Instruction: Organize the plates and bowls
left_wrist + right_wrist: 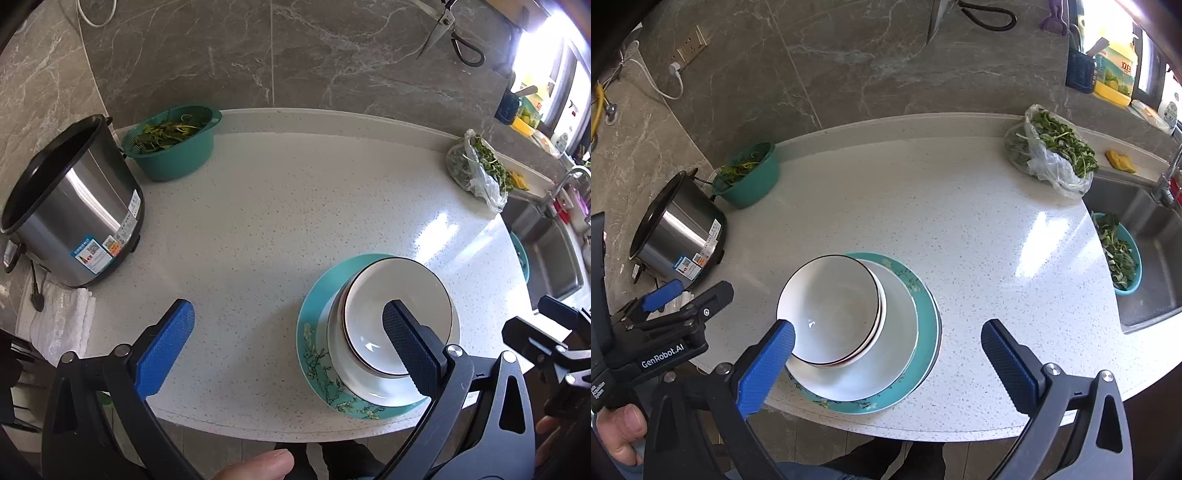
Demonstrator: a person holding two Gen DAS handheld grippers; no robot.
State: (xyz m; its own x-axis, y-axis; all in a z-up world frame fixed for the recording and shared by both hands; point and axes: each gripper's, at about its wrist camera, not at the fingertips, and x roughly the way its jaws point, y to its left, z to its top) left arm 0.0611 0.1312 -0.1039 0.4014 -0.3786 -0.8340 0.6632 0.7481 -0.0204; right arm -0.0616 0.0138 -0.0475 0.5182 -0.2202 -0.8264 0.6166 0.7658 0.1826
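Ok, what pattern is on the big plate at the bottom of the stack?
Teal plate with blossoming branches around the rim, clearest in the left wrist view.

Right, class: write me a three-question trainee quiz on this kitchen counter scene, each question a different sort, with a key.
1. True or false: the white bowl sits directly on the counter.
2. Which lies at the bottom of the stack? A) teal plate B) white plate C) green basin
3. Fill in: the left gripper is ____.

Key: 1 false; 2 A; 3 open
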